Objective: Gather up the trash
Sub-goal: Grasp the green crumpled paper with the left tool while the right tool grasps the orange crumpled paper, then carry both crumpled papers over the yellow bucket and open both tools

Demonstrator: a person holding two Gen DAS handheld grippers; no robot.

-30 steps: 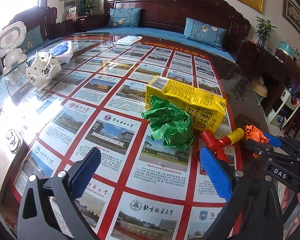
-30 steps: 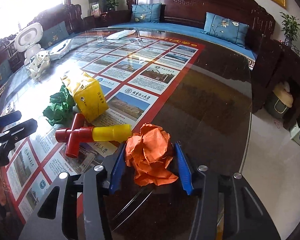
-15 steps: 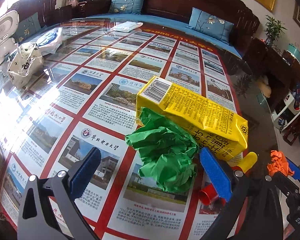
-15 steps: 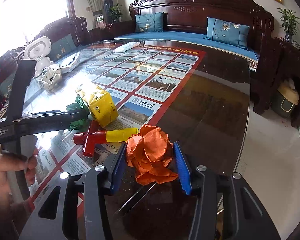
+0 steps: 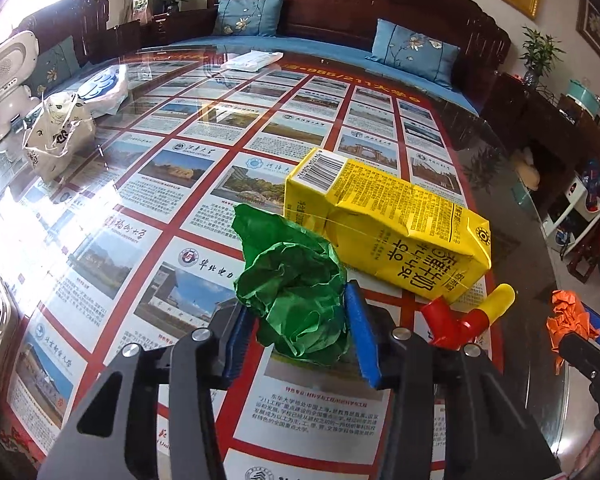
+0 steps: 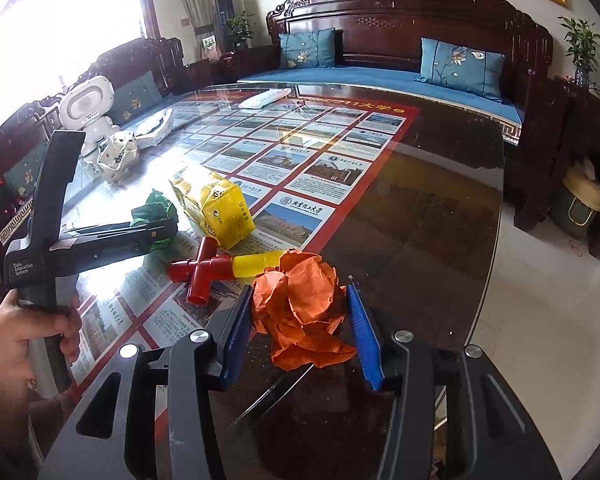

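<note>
L gripper (image 5: pixel 302 344): jaws just closed in, blue pads now pressing both sides of green crumpled paper (image 5: pixel 296 292), which sits on glass table (image 5: pixel 100 208) touching yellow milk carton (image 5: pixel 384 224). R gripper (image 6: pixel 300 336) clamps orange paper wad (image 6: pixel 300 304), near table's dark right edge; red-yellow pipe fitting (image 6: pixel 216 270) just beside. Far tabletop mostly free.

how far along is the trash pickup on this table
Nothing looks binned yet. In hand: the right gripper holds the orange paper ball, and the left gripper has just been closing on the green paper ball. Left on the table: the yellow carton and the red and yellow pipe piece.
</note>
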